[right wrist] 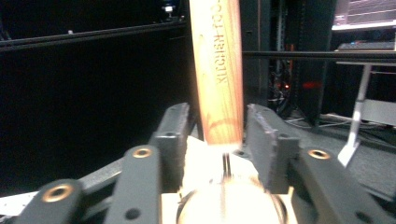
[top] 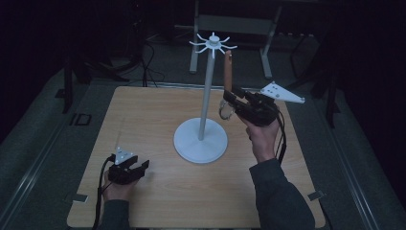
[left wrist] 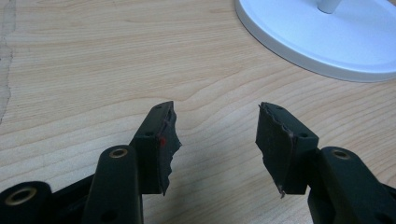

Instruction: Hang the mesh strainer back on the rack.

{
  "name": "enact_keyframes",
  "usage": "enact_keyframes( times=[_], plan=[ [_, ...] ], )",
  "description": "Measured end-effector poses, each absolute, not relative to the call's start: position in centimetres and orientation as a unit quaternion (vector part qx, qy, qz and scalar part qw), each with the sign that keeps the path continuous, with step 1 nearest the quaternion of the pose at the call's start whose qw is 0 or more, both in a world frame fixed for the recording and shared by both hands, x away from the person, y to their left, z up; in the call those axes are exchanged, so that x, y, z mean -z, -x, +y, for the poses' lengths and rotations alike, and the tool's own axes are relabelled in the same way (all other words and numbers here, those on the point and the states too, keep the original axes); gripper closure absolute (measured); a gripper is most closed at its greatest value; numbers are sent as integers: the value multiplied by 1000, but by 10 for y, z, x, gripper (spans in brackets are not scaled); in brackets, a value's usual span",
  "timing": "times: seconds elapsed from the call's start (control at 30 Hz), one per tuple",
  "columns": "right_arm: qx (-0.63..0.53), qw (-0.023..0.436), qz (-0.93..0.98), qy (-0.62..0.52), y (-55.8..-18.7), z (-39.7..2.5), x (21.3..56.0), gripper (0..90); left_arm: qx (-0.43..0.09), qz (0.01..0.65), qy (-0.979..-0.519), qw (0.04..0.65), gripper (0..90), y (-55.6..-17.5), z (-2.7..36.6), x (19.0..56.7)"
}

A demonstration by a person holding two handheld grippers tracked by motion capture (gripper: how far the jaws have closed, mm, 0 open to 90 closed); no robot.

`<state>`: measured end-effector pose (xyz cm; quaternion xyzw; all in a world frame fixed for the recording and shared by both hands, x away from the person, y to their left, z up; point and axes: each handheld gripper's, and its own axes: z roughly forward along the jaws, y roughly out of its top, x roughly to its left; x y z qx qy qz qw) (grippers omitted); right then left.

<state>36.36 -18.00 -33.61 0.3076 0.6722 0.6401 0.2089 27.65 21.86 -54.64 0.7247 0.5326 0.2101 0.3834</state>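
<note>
A: Near edge first. What's the left gripper [top: 139, 168] doing?

B: It sits low on the wooden table [top: 158, 110], near the front left corner, in the person's left hand [top: 117, 190]. In the left gripper view its jaws stand spread wide with bare wood grain between them. Nothing pinched.

A: Next out?

B: The white stand [top: 207, 96]: round base [top: 200, 141] mid-table, thin upright pole, spoked hook ring on top. The base rim also shows at the top right of the left gripper view [left wrist: 327, 42], well apart from the jaws.

A: The right side?

B: The right hand [top: 262, 136] holds the right gripper [top: 231, 98] raised off the table, just right of the pole. It grips a utensil with a wooden handle [top: 228, 72]; the handle points up, its top close to the hook ring, touching or not, can't tell.

A: Jaws?

B: In the right gripper view they close in on the handle's [right wrist: 218, 70] lower end from both sides, pinching it. There's stamped lettering on the wood. A blurred metal wire part hangs below the jaws; in the high view it looks like a whisk head [top: 226, 111].

A: Far side?

B: Dark room, metal frame legs [top: 234, 28] beyond the table.
</note>
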Motion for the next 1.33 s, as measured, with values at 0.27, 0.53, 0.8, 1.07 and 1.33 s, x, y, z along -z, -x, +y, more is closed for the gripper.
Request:
enact_keyframes(
  times=[0.27, 0.53, 0.8, 1.07, 1.33],
  plan=[
    [-625, 221, 679, -314, -361, -183, 337, 463, -210, 533, -725, 383, 474, -277, 219, 546],
    [-598, 235, 700, -311, -358, -184, 340, 397, -210, 533, -724, 385, 475, -277, 219, 546],
    [-573, 237, 720, -312, -356, -184, 346, 379, -211, 533, -724, 384, 474, -277, 218, 546],
    [-537, 234, 742, -325, -359, -189, 359, 375, -211, 532, -724, 384, 475, -277, 218, 546],
    [-510, 227, 757, -340, -362, -197, 376, 372, -212, 532, -725, 384, 475, -277, 218, 546]
  ],
)
